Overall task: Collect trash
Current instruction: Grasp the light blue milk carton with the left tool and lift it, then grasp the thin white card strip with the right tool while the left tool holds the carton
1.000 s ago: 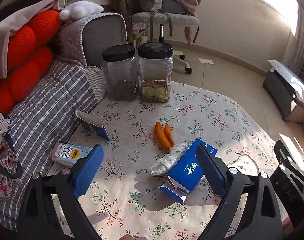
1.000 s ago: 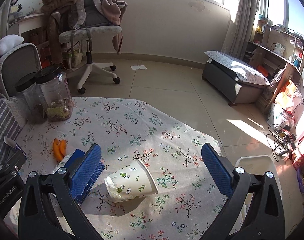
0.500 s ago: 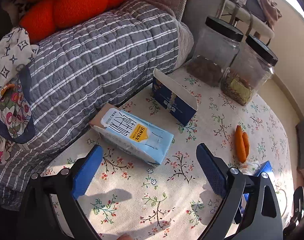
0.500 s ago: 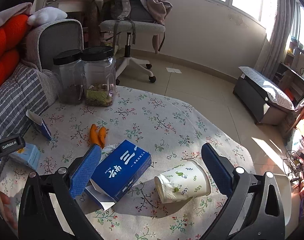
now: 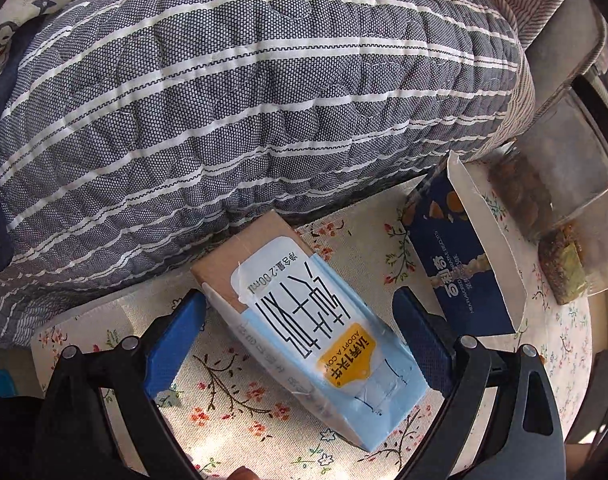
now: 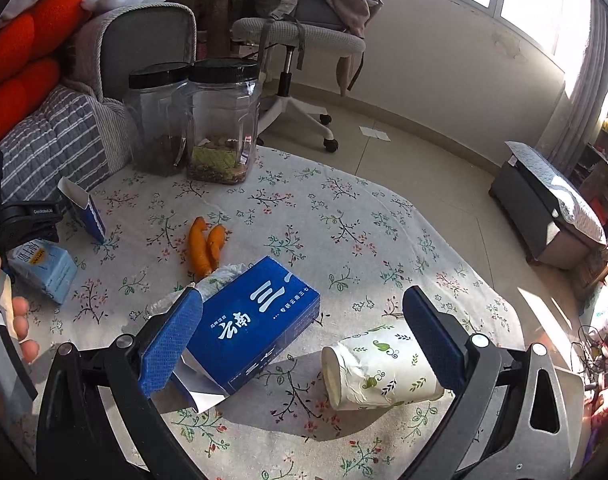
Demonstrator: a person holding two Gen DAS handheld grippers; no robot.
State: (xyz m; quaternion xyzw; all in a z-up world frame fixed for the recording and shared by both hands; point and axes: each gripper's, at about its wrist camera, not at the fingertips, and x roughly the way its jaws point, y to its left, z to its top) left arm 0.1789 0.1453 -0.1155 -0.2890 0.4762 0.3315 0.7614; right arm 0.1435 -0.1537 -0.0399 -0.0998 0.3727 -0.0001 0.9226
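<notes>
A light blue milk carton [image 5: 312, 328] lies flat on the floral tablecloth, at the sofa's edge. My left gripper [image 5: 300, 336] is open, its blue pads on either side of the carton, not touching it. The carton also shows in the right wrist view [image 6: 44, 266] at far left. My right gripper [image 6: 304, 340] is open and empty above the table's front. Between and below its pads lie a blue tissue box [image 6: 256, 324] and a tipped floral paper cup [image 6: 380, 368]. An open dark blue snack box [image 5: 464, 264] stands right of the carton.
Two orange carrots [image 6: 206, 246] and a crumpled white wrapper [image 6: 220, 276] lie mid-table. Two black-lidded plastic jars [image 6: 220, 120] stand at the back. A grey striped sofa cushion [image 5: 224, 92] borders the table. An office chair [image 6: 300, 36] and a floor box [image 6: 552, 204] stand beyond.
My left gripper swung left from the tissue box and dropped down over the milk carton, now straddling it. My right gripper panned left, bringing the tissue box between its pads.
</notes>
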